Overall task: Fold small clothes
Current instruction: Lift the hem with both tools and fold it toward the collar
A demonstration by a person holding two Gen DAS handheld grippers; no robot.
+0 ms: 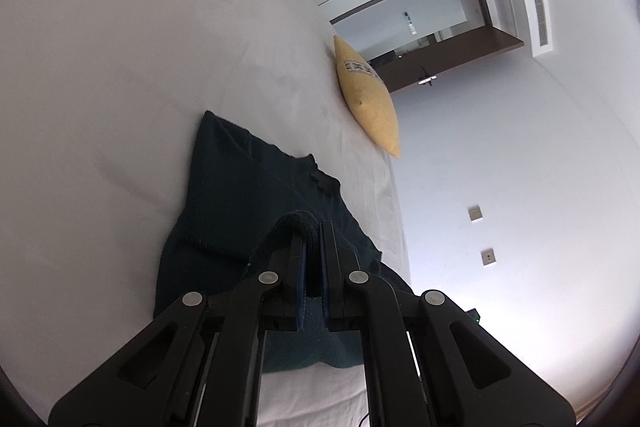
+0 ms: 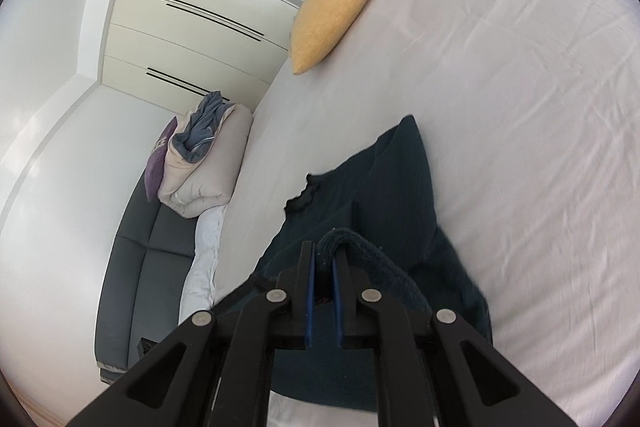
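No words or numbers can be read here. The soft yellow cushion (image 1: 366, 95) on the far side has a grey patch. Its marks are too blurry to read.

White-sheeted bed (image 2: 500, 75), yellow cushion (image 2: 332, 15), grey sofa (image 2: 152, 267), cream wardrobe doors (image 2: 192, 27), white walls

We list 2 matching units: left gripper (image 1: 312, 233) and right gripper (image 2: 324, 254), matte black linkage arms, 4 round silver pivot pins each, blue-lined fingers (image 2: 309, 291).
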